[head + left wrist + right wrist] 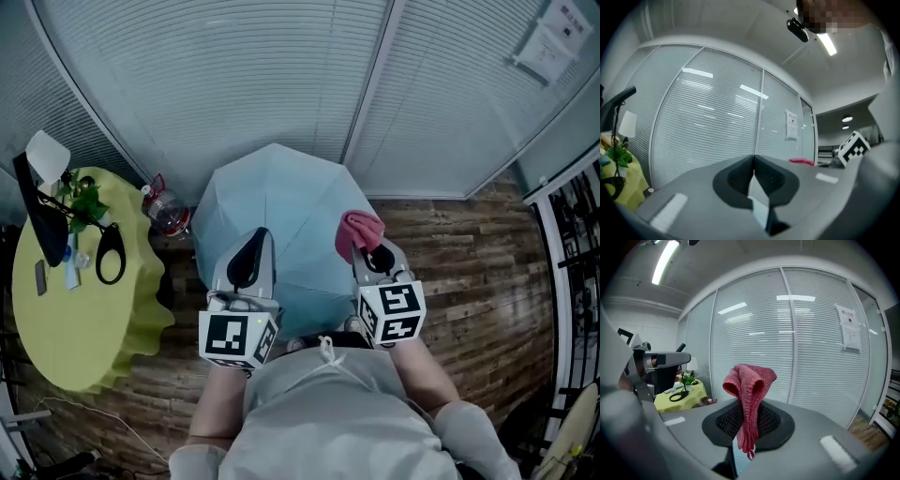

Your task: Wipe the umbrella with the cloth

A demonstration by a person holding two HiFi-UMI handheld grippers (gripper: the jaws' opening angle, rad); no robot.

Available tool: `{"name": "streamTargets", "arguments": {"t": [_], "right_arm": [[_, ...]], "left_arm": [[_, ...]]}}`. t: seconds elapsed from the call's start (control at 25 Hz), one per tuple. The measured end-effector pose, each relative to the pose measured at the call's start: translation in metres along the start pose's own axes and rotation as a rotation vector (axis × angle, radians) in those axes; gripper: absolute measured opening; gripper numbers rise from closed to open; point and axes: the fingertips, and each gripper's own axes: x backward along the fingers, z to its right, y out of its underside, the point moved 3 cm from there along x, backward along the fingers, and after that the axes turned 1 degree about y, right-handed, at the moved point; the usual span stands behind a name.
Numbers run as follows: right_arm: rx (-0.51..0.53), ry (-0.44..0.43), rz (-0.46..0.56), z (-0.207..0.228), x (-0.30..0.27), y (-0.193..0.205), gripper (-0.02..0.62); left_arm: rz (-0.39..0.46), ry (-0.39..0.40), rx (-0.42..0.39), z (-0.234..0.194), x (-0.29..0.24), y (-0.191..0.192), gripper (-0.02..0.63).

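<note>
The right tool (364, 251) clamps a soft, limp cloth (359, 231) at mid-fold above the open umbrella (291, 197) on the near floor (469, 272), its light, taut canopy likely to yield and roll; the left tool (260, 236) is closed, empty.

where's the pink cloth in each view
Head view: the cloth is right of centre, pinched in the right tool above the umbrella.
Left gripper view: the cloth is a thin pink sliver, right of centre.
Right gripper view: the cloth is at the centre, clamped between the jaws.
Shared landmark: the paper notice on the glass wall.
</note>
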Motion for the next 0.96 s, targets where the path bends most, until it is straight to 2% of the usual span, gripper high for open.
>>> {"name": "streamTargets", "arguments": {"t": [0.6,0.8,0.96], "right_arm": [[0.054,-0.006,0.033,-0.009,0.014,0.0,0.051],[0.057,-0.039,0.028,-0.019,0.012,0.005,0.051],[0.073,-0.048,0.029,-0.024,0.01,0.004,0.051]], "left_arm": [[-0.023,-0.031,-0.043,0.008,0.01,0.014,0.008],[-0.02,-0.042,-0.11,0.009,0.014,0.015,0.008],[-0.009,-0.025,-0.093,0.008,0.012,0.011,0.008]]}}
